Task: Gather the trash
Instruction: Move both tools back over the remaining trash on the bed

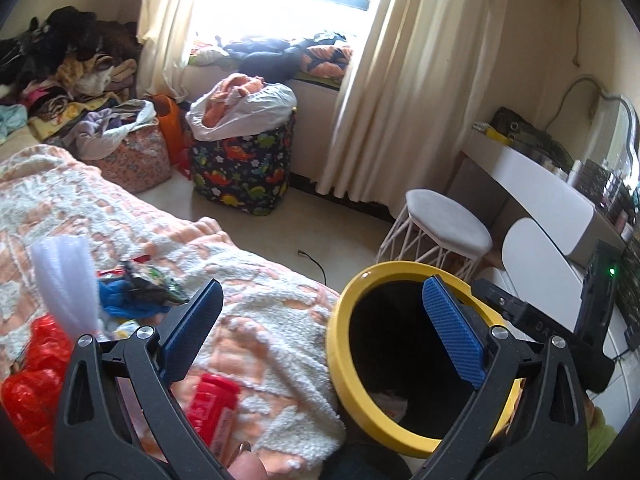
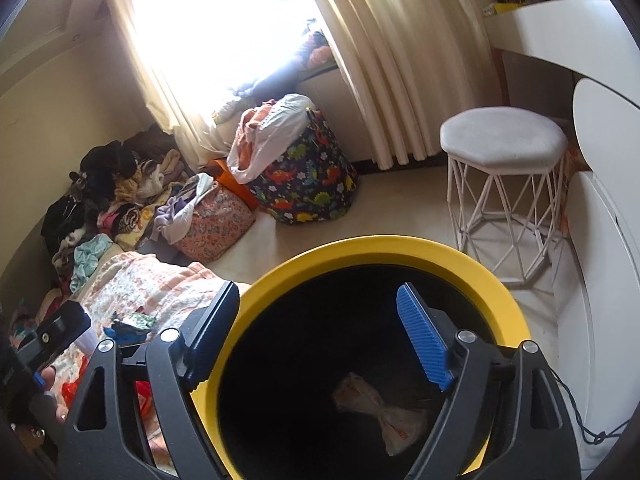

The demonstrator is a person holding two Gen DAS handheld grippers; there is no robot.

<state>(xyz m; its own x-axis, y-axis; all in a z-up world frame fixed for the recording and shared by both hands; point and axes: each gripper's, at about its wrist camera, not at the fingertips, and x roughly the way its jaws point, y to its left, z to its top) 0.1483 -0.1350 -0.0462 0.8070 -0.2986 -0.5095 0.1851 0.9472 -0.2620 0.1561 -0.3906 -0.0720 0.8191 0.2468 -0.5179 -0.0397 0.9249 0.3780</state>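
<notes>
stool [image 2: 503, 140] by curtain [image 2: 384, 60] | dinosaur hamper [image 1: 244, 168] | clothes pile [image 1: 68, 68]

Print on the red packet [image 1: 214, 414] blurred; nothing legible

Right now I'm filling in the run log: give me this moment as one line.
left gripper: open, empty, over bed edge | right gripper: open, empty, over bin | wrapper in bin | trash on bed
</notes>
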